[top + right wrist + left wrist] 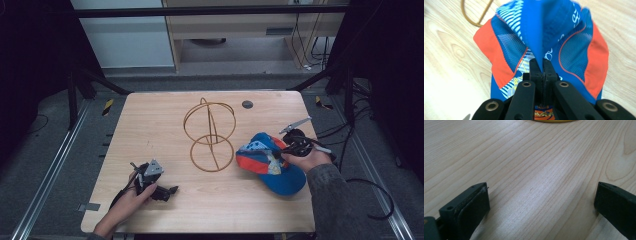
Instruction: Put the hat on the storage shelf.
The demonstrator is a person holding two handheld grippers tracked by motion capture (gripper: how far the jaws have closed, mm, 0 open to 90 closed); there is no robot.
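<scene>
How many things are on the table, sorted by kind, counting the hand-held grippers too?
Hand-held grippers: 2, the left hand-held gripper with jaws apart over bare wood, the right hand-held gripper pinching a fold of the cap
Caps: 1, blue and orange cap
Wire stands: 1, gold wire stand
Total: 4

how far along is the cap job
Done: the right tongs have shut on a fold of the cap's fabric, pinching it into a ridge. In hand: the cap, on the table beside the wire stand. Left: probably moving it onto the stand, a guess; the left tongs rest open, holding nothing.
</scene>
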